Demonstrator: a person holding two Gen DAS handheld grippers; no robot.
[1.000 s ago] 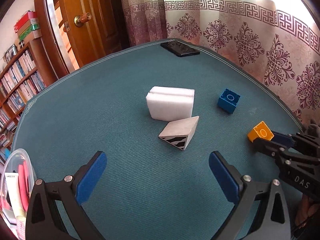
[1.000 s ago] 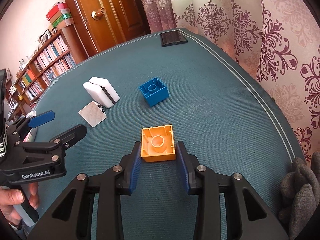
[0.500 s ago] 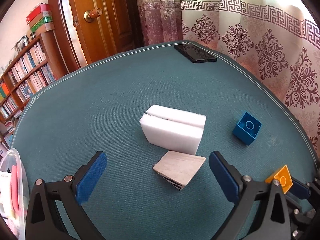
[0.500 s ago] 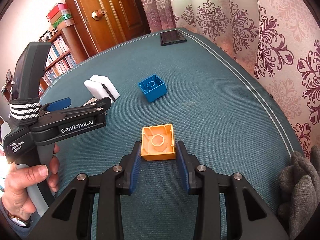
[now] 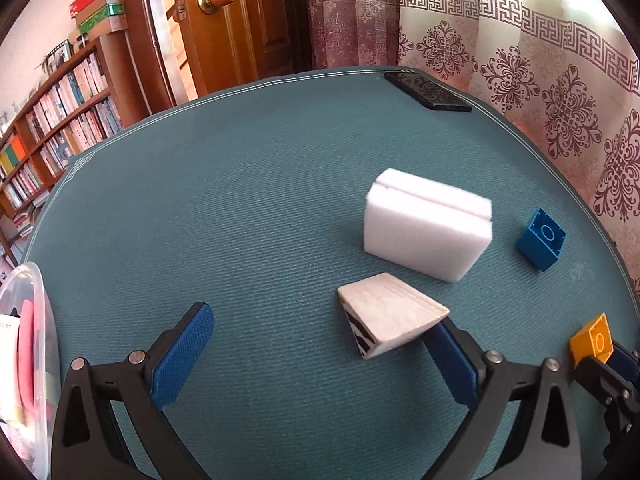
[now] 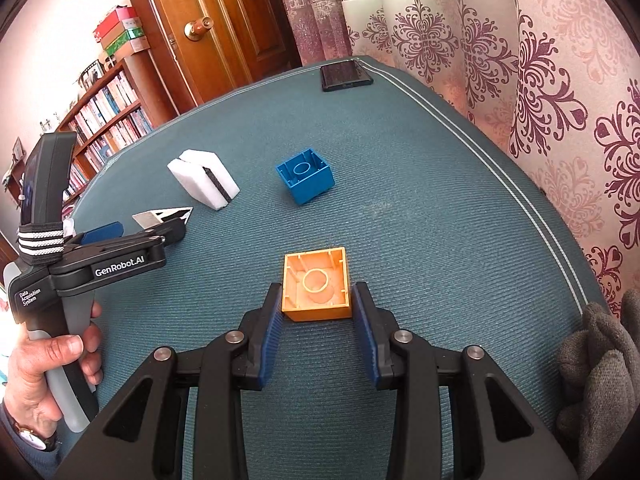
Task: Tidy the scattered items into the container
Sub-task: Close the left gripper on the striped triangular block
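The right gripper (image 6: 316, 316) grips an orange block (image 6: 316, 286), hollow side up, between its pads. The left gripper (image 5: 320, 354) gapes wide; a wooden wedge (image 5: 390, 314) touches its right pad. Only the left view shows the clear container (image 5: 30, 320), left of its jaws.

Your left wrist camera sits low over the teal table (image 5: 248, 184), facing the curtain (image 5: 560, 92), close to the white sponge (image 5: 424, 232). Your right wrist camera looks from right of that sponge. Both views share it.
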